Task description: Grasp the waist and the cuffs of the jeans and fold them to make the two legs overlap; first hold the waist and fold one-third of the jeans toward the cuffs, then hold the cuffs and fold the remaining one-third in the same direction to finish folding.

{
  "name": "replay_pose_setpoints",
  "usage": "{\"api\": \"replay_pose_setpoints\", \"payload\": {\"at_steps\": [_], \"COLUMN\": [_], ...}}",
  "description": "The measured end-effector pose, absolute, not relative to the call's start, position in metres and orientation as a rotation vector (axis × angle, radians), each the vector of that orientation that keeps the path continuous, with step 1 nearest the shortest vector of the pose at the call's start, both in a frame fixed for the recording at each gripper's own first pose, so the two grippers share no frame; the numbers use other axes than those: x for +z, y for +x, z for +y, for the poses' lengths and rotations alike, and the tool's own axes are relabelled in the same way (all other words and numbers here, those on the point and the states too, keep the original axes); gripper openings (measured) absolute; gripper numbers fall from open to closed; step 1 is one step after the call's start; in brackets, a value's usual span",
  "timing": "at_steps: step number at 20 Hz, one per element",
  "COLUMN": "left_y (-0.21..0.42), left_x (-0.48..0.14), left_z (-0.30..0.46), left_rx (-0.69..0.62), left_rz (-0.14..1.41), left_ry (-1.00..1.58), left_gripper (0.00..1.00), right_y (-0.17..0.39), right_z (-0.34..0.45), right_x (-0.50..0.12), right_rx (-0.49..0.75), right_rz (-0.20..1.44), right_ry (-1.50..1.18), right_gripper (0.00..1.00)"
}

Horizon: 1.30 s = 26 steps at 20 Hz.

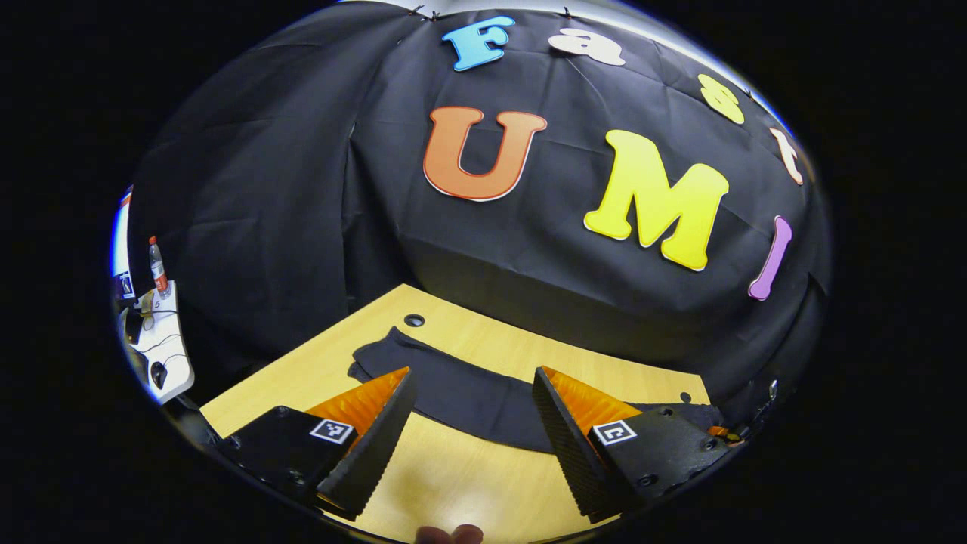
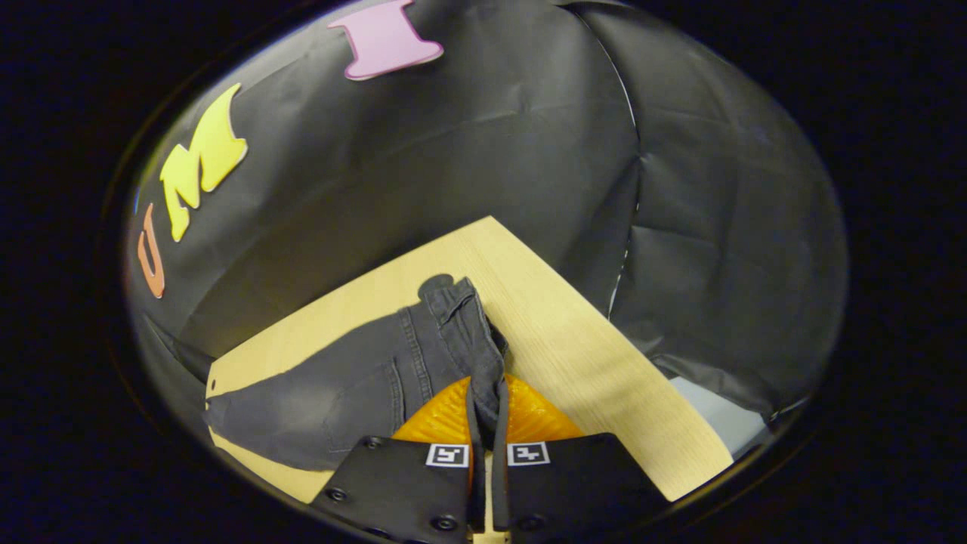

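On the wooden table [image 2: 574,355], the dark grey jeans [image 2: 340,393] lie flat, with the legs running off to the left in the right gripper view and the waist end toward the table's right side. The right gripper [image 2: 483,412] is closed on the waist edge: both fingers press a raised fold of denim between them, and the fabric stands up in a narrow ridge just ahead of the fingers.

From the left gripper view, the left gripper [image 1: 472,404] is held above the table with its jaws spread wide apart and nothing between them. The jeans [image 1: 461,393] appear beyond the fingers as a dark strip laid across the table [image 1: 483,340]. A round cable hole [image 1: 414,319] sits near the strip's far-left end. At the far left of that view, a bottle [image 1: 157,266] stands on a white surface [image 1: 168,355].
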<state>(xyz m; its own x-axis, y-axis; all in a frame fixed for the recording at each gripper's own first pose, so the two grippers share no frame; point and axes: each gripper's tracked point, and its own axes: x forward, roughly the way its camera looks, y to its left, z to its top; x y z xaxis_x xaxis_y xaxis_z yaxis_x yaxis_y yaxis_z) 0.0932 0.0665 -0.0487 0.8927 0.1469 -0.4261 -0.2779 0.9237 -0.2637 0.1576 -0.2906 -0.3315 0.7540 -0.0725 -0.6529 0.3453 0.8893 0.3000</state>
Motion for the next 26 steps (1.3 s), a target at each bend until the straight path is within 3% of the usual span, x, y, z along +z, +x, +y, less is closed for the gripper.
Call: {"api": "replay_pose_setpoints", "payload": {"at_steps": [1, 2, 3, 6, 8, 9, 13, 14, 18, 26], "left_y": [0.093, 0.091, 0.089, 0.085, 0.081, 0.080, 0.084, 0.085, 0.083, 0.046], "left_x": [-0.050, -0.053, -0.055, -0.056, -0.059, -0.060, -0.046, -0.042, -0.046, -0.083], "left_z": [0.073, 0.082, 0.089, 0.110, 0.125, 0.132, 0.149, 0.152, 0.161, 0.216], "left_rx": [0.229, 0.232, 0.237, 0.235, 0.232, 0.235, 0.192, 0.180, 0.143, 0.219], "left_rz": [0.407, 0.402, 0.399, 0.383, 0.371, 0.369, 0.307, 0.292, 0.272, 0.325], "left_ry": [-0.327, -0.321, -0.318, -0.322, -0.308, -0.283, -0.203, -0.182, -0.204, -0.254], "left_gripper": [0.99, 0.99, 0.99, 0.99, 0.99, 0.99, 0.99, 0.99, 0.99, 0.99], "right_y": [0.156, 0.155, 0.152, 0.148, 0.153, 0.154, 0.171, 0.172, 0.179, 0.169], "right_z": [-0.283, -0.275, -0.264, -0.223, -0.180, -0.158, -0.055, -0.025, 0.093, 0.242], "right_x": [-0.314, -0.294, -0.276, -0.219, -0.182, -0.166, -0.119, -0.115, -0.127, -0.224], "right_rx": [-0.228, -0.220, -0.216, -0.187, -0.142, -0.121, -0.014, 0.018, 0.137, 0.267], "right_rz": [0.666, 0.646, 0.626, 0.552, 0.502, 0.482, 0.426, 0.423, 0.444, 0.576], "right_ry": [0.408, 0.400, 0.387, 0.291, 0.234, 0.212, 0.160, 0.143, 0.067, -0.035], "right_gripper": [0.08, 0.00, 0.04, 0.00, 0.08, 0.04, 0.04, 0.00, 0.04, 0.04]}}
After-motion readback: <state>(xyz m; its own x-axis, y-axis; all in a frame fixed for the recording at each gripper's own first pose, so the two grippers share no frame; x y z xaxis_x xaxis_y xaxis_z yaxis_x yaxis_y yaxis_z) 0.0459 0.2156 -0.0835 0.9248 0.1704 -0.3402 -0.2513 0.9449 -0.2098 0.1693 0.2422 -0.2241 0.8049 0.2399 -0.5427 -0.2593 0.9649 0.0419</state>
